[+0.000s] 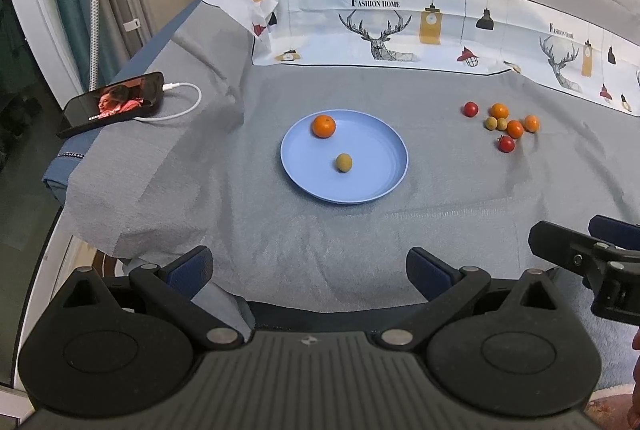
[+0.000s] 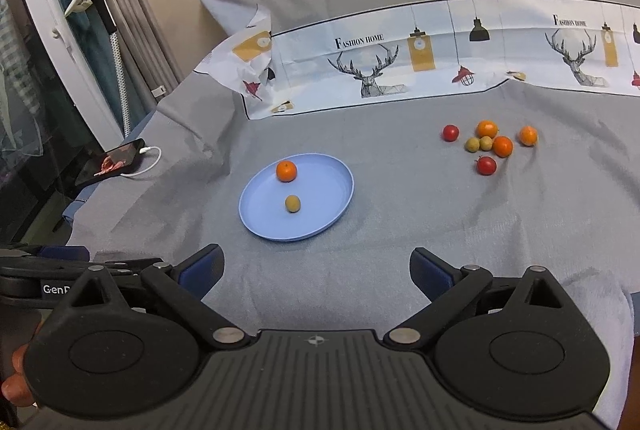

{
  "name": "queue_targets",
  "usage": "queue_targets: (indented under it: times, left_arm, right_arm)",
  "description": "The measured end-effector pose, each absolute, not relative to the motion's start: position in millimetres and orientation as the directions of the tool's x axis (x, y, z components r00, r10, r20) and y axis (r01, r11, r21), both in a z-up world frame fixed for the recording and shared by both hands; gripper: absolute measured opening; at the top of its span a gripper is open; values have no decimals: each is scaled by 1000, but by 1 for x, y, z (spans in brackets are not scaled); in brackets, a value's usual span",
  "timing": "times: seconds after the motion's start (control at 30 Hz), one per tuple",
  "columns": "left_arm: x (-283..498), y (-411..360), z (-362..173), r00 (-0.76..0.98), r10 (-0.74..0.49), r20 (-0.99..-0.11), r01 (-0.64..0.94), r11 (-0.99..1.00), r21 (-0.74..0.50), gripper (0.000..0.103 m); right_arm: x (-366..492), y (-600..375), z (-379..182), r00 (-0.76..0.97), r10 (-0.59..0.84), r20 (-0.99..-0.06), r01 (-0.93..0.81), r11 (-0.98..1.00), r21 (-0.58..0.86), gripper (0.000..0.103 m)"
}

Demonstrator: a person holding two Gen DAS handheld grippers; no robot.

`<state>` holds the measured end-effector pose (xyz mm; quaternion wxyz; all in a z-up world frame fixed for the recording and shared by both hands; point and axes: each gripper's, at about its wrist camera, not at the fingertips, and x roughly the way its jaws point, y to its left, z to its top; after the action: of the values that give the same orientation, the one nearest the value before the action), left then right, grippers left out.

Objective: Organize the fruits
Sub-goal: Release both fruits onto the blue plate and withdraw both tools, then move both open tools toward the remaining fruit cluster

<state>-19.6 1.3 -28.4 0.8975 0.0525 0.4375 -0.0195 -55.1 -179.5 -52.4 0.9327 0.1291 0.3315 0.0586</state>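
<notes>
A light blue plate (image 1: 372,186) (image 2: 324,218) lies on the grey cloth. On it rest an orange (image 1: 323,126) (image 2: 286,171) and a small greenish-brown fruit (image 1: 343,163) (image 2: 292,204). To the right of the plate sits a cluster of several loose fruits (image 1: 505,124) (image 2: 489,144): oranges, red ones and small greenish ones. My left gripper (image 1: 310,270) is open and empty, well short of the plate. My right gripper (image 2: 318,270) is also open and empty, near the cloth's front edge; it shows at the right edge of the left wrist view (image 1: 580,242).
A phone (image 1: 114,102) (image 2: 112,162) on a white charging cable lies at the far left edge of the bed. A printed cloth with deer and lamps (image 1: 400,26) (image 2: 440,58) runs along the back. A curtain and pole stand at the left.
</notes>
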Motion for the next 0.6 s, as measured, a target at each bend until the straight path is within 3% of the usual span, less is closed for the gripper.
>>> queue_targets:
  times: [0.6]
  left_arm:
    - [7, -15, -52, 553, 4, -833, 133, 987, 93, 103]
  right_arm:
    - [-32, -184, -73, 721, 201, -663, 11, 953, 302, 100]
